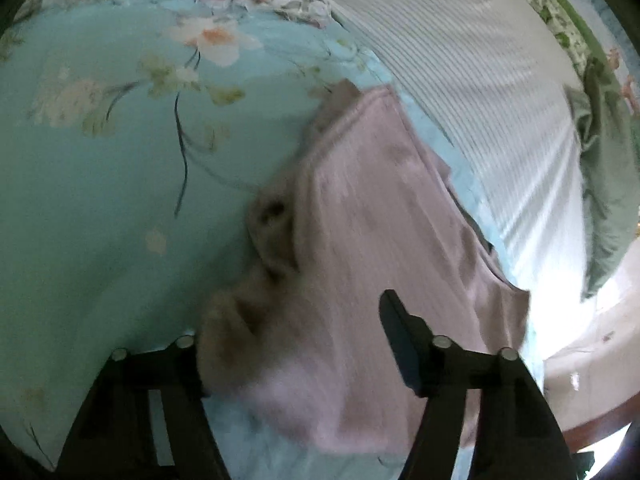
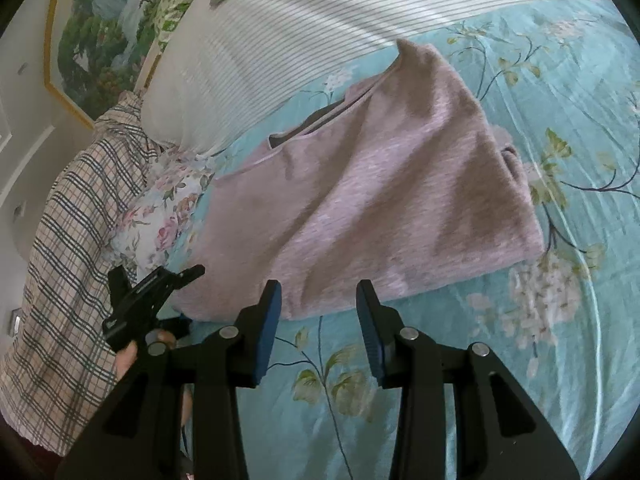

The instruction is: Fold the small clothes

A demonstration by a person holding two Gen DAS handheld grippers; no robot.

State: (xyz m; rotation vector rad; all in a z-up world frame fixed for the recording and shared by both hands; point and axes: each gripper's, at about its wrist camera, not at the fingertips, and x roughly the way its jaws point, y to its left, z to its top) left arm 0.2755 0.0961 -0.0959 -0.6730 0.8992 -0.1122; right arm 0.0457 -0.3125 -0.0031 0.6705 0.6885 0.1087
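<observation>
Pink top point(image 2: 372, 204) folded, rumpled, flat on floral bedspread point(image 2: 560, 80).

Soft daylight, fisheye warp

Left wrist view motion-blurred with blown-out glare at lower right; right wrist view sharper, edges curved and dark.

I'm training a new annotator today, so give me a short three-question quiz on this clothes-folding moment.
1. True or false: the right gripper grips the pink garment.
2. The garment lies on: A) a wooden table, B) the floral turquoise bedspread, C) a chair.
3. Which gripper has the garment's fabric between its fingers?

Key: 1. False, it is open, short of the near edge. 2. B. 3. The left gripper.
</observation>
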